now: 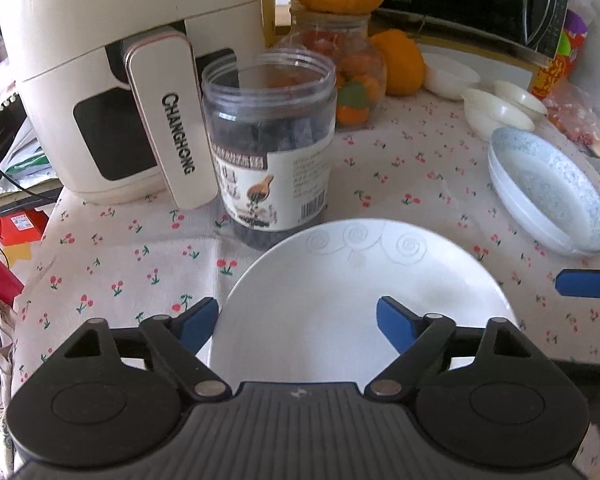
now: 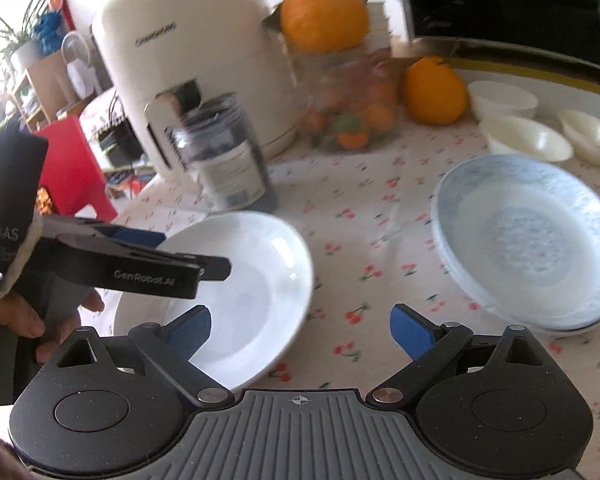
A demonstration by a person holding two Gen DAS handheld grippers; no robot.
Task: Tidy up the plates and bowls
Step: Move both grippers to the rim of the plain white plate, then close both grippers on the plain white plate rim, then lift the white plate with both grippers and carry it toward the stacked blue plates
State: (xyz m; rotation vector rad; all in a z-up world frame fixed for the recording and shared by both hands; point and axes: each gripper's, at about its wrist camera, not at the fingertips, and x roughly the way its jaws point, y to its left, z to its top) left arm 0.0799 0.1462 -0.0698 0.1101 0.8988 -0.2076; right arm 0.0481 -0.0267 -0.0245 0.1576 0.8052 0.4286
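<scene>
**Tongs wide over the plates**

Left tongs (image 1: 298, 322) spread wide above the near part of the white plate (image 1: 360, 300), blue pads (image 1: 394, 322) on either side, nothing gripped; whether the pads touch the plate, hard to tell. From the right wrist view, left tongs (image 2: 172, 252) reaching over the plate's (image 2: 260, 280) left rim, held by a hand (image 2: 16, 320) at the left edge.

Right tongs (image 2: 300, 330) also spread wide, empty, poised over the bare cloth of the bench (image 2: 360, 216) between the white plate and the blue stack (image 2: 528, 240). Blue stack: speckled shallow plates nested together, right of the white plate and apart from it.

Behind the stack, three small white bowls (image 2: 526, 140) near the far right of the bench, just beside an orange (image 2: 434, 90). Dark-filled jar (image 1: 270, 144), lidless, just behind the white plate, beside a cream air fryer (image 1: 120, 80). Glass jar (image 1: 340, 64) of small fruit behind it, with another orange on top.
</scene>
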